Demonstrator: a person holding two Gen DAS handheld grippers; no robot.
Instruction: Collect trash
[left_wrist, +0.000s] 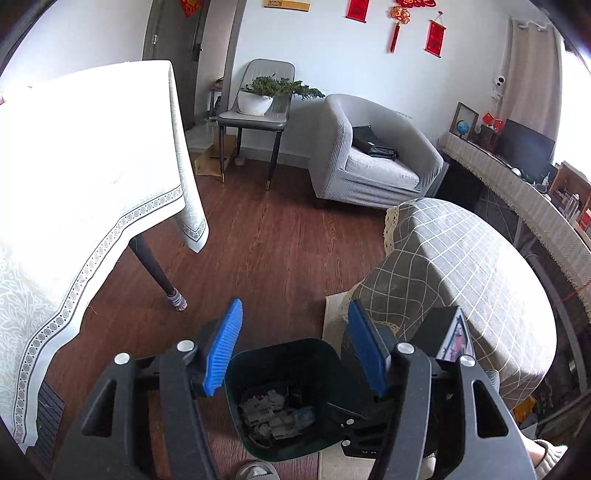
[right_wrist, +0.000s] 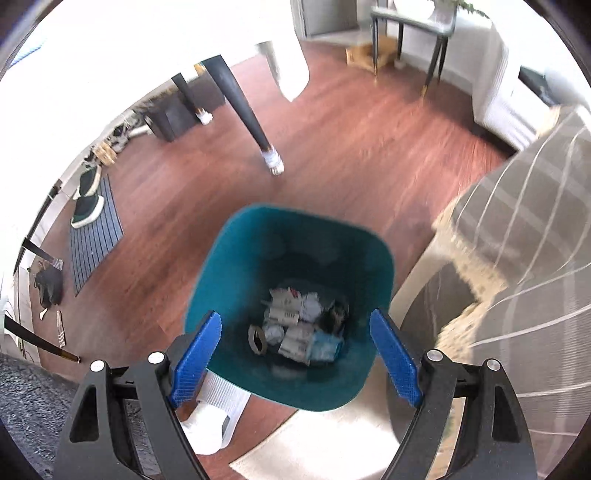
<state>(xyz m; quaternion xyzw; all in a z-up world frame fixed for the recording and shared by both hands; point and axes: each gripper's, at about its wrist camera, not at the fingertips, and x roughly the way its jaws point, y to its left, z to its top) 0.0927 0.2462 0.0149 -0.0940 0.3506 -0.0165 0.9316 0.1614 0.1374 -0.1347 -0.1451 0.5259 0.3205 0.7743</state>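
Observation:
A teal trash bin (right_wrist: 258, 236) stands on the wooden floor, and in the left wrist view the same bin (left_wrist: 258, 365) looks dark. Crumpled paper, small packets and a tape ring lie as trash (right_wrist: 295, 328) on its bottom, and that trash (left_wrist: 273, 413) also shows from the left. My right gripper (right_wrist: 295, 317) hangs open above the bin's mouth with nothing between its blue pads (right_wrist: 395, 358). My left gripper (left_wrist: 295, 308) is open too, over the bin's far rim, and holds nothing.
A table under a white cloth (left_wrist: 92, 177) with a dark leg (left_wrist: 159, 269) stands left of the bin. Furniture under a checked cover (left_wrist: 461, 258) crowds its right side. A cream rug (right_wrist: 332, 439), a person's white-socked foot (right_wrist: 210, 417), an armchair (left_wrist: 369, 166) and a striped mat (right_wrist: 96, 236) are around.

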